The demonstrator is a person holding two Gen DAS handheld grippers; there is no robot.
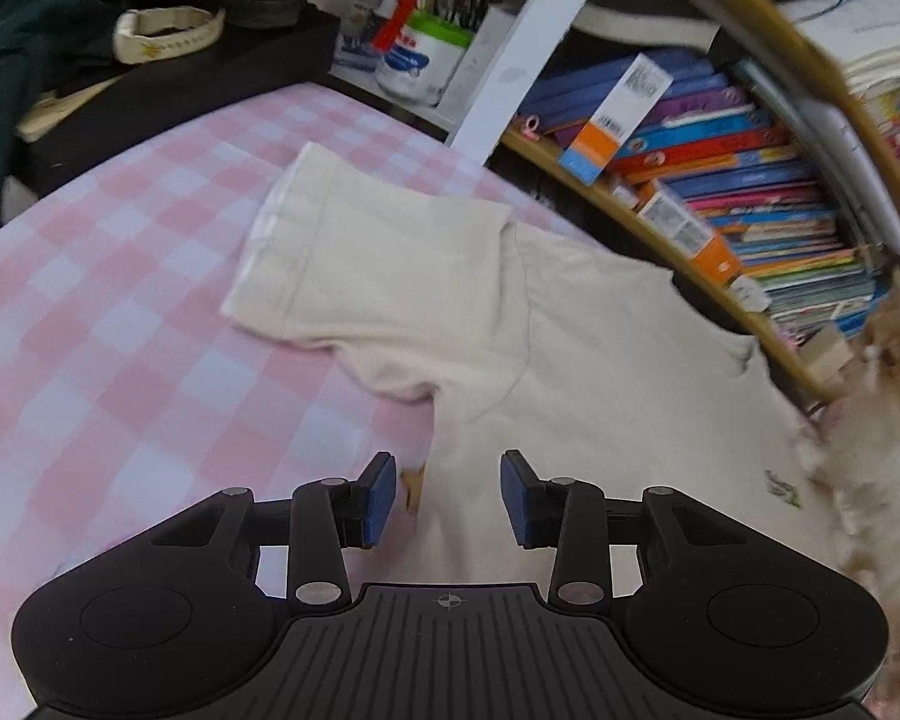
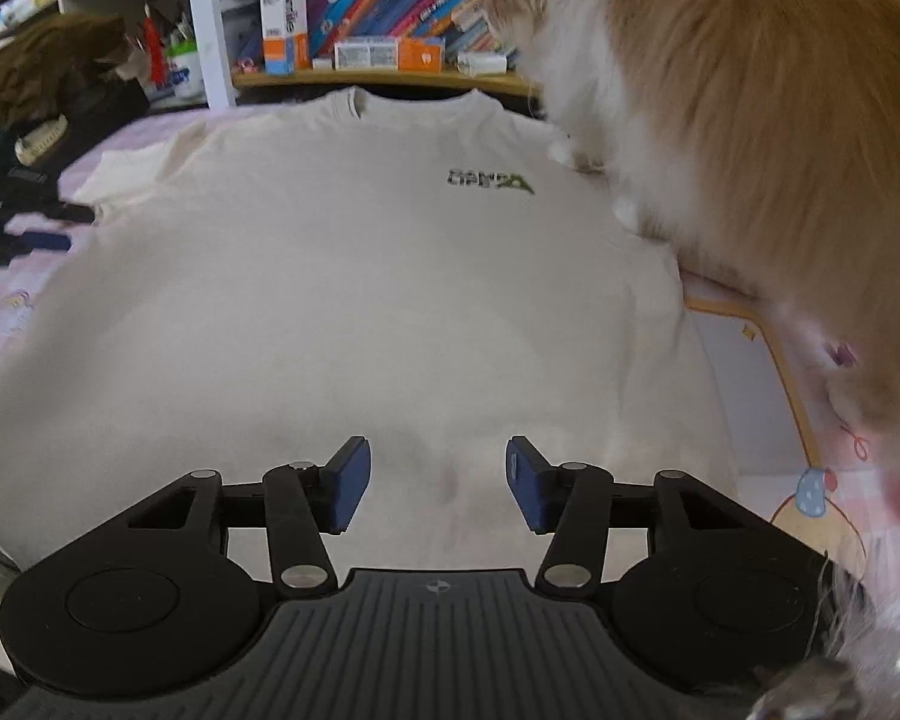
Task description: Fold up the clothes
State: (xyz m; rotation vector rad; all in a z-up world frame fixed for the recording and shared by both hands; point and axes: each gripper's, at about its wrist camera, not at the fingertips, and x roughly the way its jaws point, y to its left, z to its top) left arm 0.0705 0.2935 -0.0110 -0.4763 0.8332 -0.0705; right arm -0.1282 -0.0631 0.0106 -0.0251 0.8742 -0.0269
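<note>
**Hovering over one cream T-shirt, both jaws empty**

Left gripper (image 1: 448,495): blue pads part-way apart, nothing between them, held above the shirt's side edge just below the armpit. Right gripper (image 2: 437,483): pads likewise part-way open, gripping nothing, over the lower body of the shirt.

One T-shirt (image 2: 330,276), cream, lies spread flat and front up on a pink-and-white checked sheet (image 1: 108,312). Long axis runs from the hem near the right gripper away to the collar (image 2: 354,101), which points at the bookshelf (image 2: 390,81). One sleeve (image 1: 354,252) shows fully, stretched out sideways on the sheet. The other sleeve is hidden behind a cat. Hem is cut off below the right gripper's body.

One chest print (image 2: 491,180), green and dark; lettering too blurred to read.

One long-haired orange-and-white cat (image 2: 750,150) stands on the shirt's shoulder side; two white paws show on the cloth, head cut off by the frame.

Beyond: a row of many coloured books (image 1: 738,180), one white tub of pens (image 1: 420,60), dark clothing piled (image 1: 24,42) at the far edge, details unclear.
</note>
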